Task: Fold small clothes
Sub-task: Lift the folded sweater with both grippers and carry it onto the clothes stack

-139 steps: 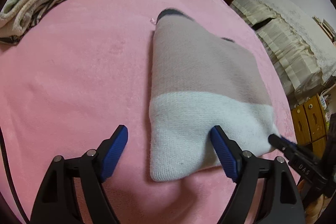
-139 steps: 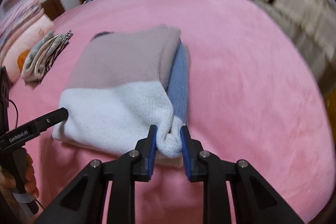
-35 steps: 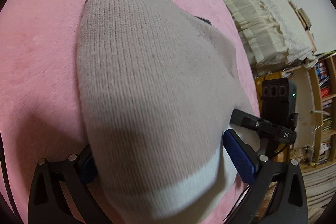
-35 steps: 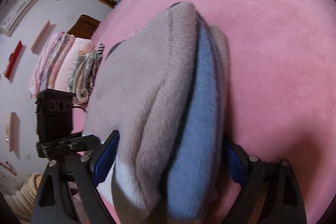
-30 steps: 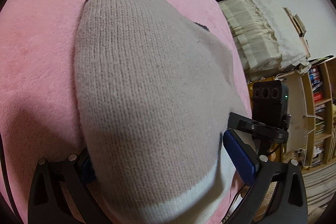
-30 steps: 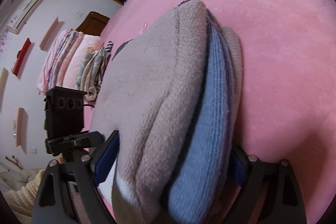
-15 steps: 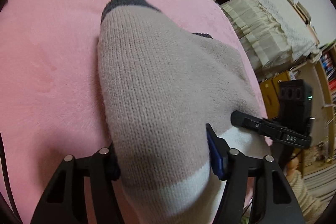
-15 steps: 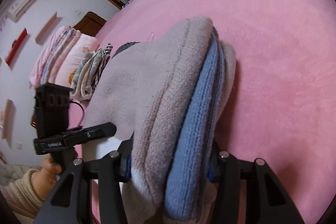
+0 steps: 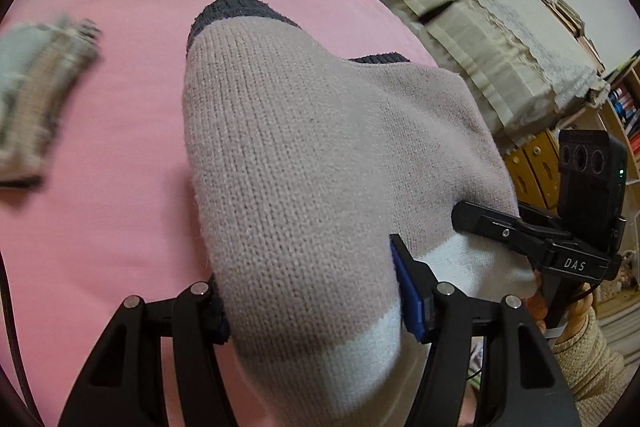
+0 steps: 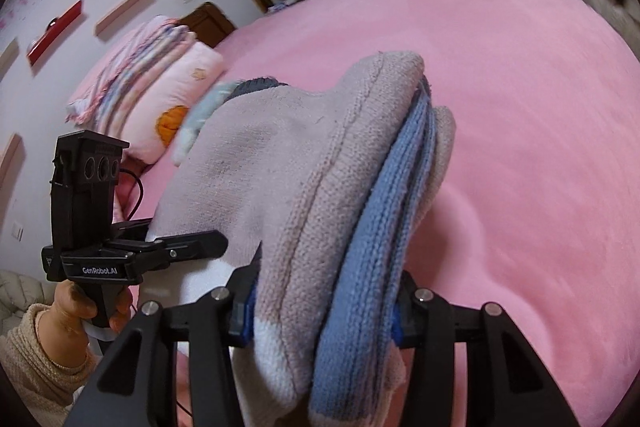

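Observation:
A folded knit sweater [image 9: 300,147], beige with a white band and dark cuffs, hangs lifted above the pink bed [image 9: 120,27]. My left gripper [image 9: 312,299] is shut on its near left end, with the blue pads pressed into the bundle. In the right wrist view the same sweater [image 10: 280,167] shows a blue layer [image 10: 384,227] sandwiched in the fold. My right gripper [image 10: 322,307] is shut on that thick end. Each gripper also appears in the other's view, the right gripper [image 9: 520,227] and the left gripper [image 10: 180,247], each held in a hand with a beige sleeve.
A pile of folded clothes [image 9: 32,95] lies at the bed's left side. Pillows and striped bedding [image 10: 160,95] sit at the head of the bed [image 10: 520,107]. Cloth-covered furniture [image 9: 480,27] and wooden cabinets stand beyond the bed's right edge.
Both grippers' jaws went from wide apart around the folded sweater to closed on it. The bundle then rose off the bed, and more of the room came into view.

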Available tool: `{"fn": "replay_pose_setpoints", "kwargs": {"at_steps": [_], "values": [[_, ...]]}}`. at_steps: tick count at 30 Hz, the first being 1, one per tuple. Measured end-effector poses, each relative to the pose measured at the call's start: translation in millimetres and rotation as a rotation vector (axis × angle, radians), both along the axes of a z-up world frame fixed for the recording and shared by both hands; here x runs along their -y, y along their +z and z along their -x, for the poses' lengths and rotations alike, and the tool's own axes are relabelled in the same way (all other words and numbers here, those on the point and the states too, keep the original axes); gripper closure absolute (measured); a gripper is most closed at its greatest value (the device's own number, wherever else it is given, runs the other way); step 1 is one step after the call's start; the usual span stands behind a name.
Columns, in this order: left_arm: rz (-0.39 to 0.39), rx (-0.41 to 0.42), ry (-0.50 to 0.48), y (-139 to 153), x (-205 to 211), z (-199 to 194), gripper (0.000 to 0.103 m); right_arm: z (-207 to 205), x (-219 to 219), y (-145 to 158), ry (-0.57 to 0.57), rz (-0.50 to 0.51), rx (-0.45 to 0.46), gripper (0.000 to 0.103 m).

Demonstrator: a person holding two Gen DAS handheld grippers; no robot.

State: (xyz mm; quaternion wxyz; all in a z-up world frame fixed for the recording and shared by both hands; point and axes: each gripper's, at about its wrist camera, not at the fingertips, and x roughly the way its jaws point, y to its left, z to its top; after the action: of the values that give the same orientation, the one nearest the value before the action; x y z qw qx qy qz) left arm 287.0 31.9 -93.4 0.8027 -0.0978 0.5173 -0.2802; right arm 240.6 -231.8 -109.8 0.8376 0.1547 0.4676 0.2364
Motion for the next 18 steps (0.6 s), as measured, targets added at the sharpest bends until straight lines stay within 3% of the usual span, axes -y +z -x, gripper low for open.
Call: {"fn": "replay_pose_setpoints", "kwargs": {"at_steps": [5,10,14,18], "values": [[-0.085,0.071,0.081,63,-100,-27,0.041,-38,-90,46,0.065,-0.041,0.071,0.055],[-0.185,0.129,0.144,110,-208,-85,0.039,-100,-200,86,0.089,-0.089,0.151,0.055],[-0.264,0.170,0.180,117,-270,-133,0.038,-147,-271,89,0.076,-0.130,0.161,0.055],[-0.274,0.165,0.212,93,-316,-187,0.037,-190,-327,72,0.045,-0.141,0.151,0.055]]}}
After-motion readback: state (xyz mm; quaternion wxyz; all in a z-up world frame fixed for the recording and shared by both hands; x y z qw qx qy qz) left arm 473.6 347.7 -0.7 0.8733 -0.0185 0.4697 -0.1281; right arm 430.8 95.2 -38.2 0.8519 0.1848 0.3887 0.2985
